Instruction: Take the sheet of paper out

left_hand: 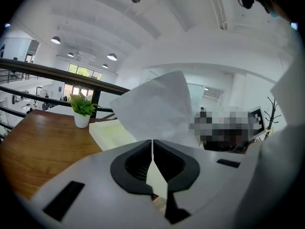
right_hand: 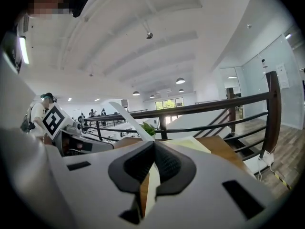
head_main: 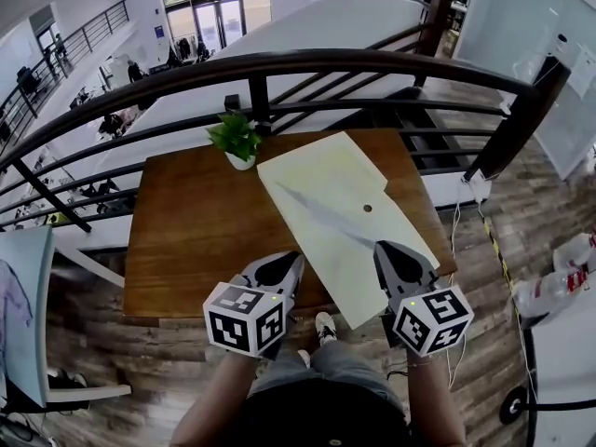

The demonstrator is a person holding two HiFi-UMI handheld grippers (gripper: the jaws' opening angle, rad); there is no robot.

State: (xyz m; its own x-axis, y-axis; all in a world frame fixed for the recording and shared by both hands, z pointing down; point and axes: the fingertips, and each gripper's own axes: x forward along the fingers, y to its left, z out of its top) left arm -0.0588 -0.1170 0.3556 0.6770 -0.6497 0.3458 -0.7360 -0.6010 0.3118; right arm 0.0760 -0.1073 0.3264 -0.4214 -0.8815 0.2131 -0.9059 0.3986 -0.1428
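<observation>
While the pale yellow folder point(head_main: 321, 161) lies flat at the right side of the wooden table point(head_main: 186, 240), the sheet of paper point(left_hand: 157, 109) stands raised above it. The left gripper point(head_main: 287, 263) and right gripper point(head_main: 387, 250) both have their jaws clamped on it. A potted plant point(head_main: 237, 140) stands at the far edge.

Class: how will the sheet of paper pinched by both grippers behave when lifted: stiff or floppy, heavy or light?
Probably floppy: the sheet of paper curves between the left gripper and right gripper. Likely light: two small edge pinches carry it. Pulling apart might tear it.
</observation>
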